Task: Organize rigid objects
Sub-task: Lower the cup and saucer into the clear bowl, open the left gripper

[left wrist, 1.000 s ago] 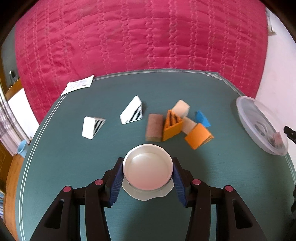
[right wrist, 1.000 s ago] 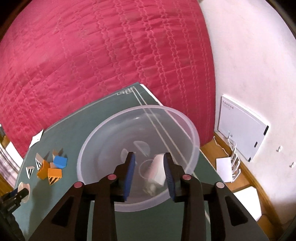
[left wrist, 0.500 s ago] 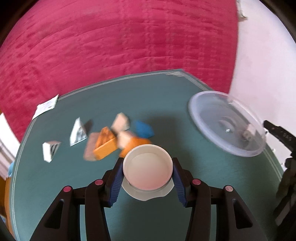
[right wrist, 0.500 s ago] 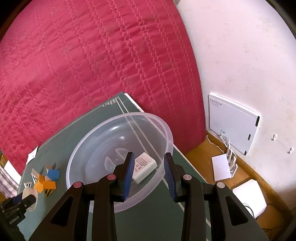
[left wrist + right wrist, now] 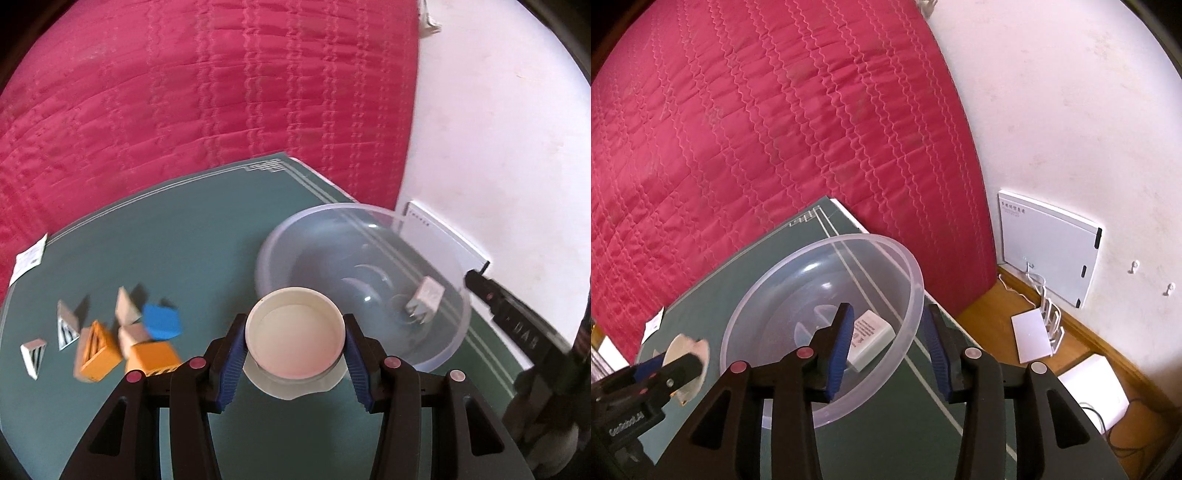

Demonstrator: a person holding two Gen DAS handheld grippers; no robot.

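My left gripper is shut on a round white lid-like cup and holds it above the green table, at the near rim of a clear plastic bowl. A white charger plug lies inside the bowl; it also shows in the right wrist view. My right gripper is open and empty, its jaws either side of the bowl's right rim. The left gripper with the cup shows at the left of the right wrist view.
Several small blocks lie left on the table: orange, blue, tan and striped white ones. A paper slip lies at the far left edge. A red quilt lies behind; a white wall and panel stand right.
My left gripper has swung right with the cup, from over the blocks to the bowl's rim. My right gripper has let go of the plug, opened wider and drawn back.
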